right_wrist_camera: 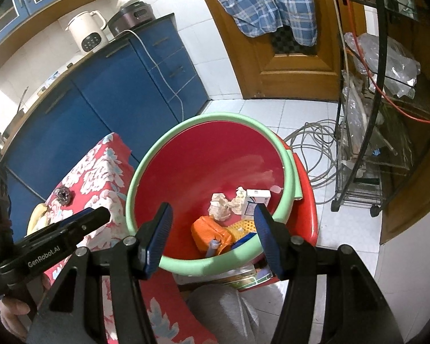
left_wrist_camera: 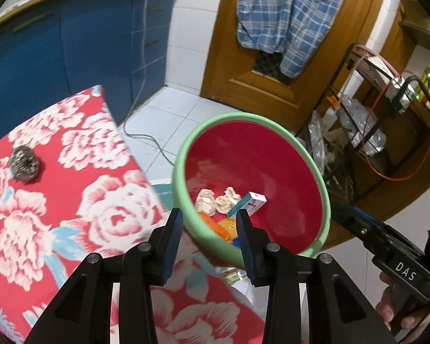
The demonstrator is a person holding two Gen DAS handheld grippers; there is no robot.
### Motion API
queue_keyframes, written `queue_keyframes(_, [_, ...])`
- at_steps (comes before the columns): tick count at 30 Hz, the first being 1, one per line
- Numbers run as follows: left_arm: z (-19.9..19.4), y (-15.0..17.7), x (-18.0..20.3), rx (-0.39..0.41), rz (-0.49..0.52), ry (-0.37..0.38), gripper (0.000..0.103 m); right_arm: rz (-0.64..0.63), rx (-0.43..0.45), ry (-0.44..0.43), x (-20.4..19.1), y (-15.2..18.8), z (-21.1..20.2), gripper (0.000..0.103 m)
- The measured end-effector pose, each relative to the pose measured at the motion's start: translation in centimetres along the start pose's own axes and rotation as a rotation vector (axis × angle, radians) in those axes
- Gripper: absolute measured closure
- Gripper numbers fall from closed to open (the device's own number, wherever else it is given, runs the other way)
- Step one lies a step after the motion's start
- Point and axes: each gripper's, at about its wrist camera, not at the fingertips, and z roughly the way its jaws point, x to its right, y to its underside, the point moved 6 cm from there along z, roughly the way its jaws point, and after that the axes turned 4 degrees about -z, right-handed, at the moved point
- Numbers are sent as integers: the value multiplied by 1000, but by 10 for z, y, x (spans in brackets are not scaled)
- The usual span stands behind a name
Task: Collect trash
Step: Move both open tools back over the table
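Observation:
A red bin with a green rim (left_wrist_camera: 183, 154) (right_wrist_camera: 134, 177) stands beside the floral-cloth table (left_wrist_camera: 71, 200) (right_wrist_camera: 100, 166). In it lie crumpled tissues (left_wrist_camera: 205, 200) (right_wrist_camera: 220, 203), a white and blue carton (left_wrist_camera: 248, 203) (right_wrist_camera: 255, 199) and orange and yellow trash (left_wrist_camera: 215, 226) (right_wrist_camera: 209, 229). A steel wool ball (left_wrist_camera: 24, 164) (right_wrist_camera: 62, 194) sits on the cloth. My left gripper (left_wrist_camera: 210, 218) is open and empty over the bin's near rim. My right gripper (right_wrist_camera: 212, 212) is open and empty above the bin.
Blue cabinets (right_wrist_camera: 123, 86) stand behind the table, with a kettle (right_wrist_camera: 86, 31) on top. A wooden door (left_wrist_camera: 272, 71) with a hanging plaid shirt (left_wrist_camera: 289, 14) is at the back. A black wire rack (right_wrist_camera: 367, 149) and coiled cable (right_wrist_camera: 315, 149) are to the right.

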Motion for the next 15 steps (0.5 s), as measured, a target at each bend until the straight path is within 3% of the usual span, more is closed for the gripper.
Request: queue_keyframes(15, [-41, 7, -65, 62, -114, -74, 64, -71, 7, -50, -49, 4, -9, 40])
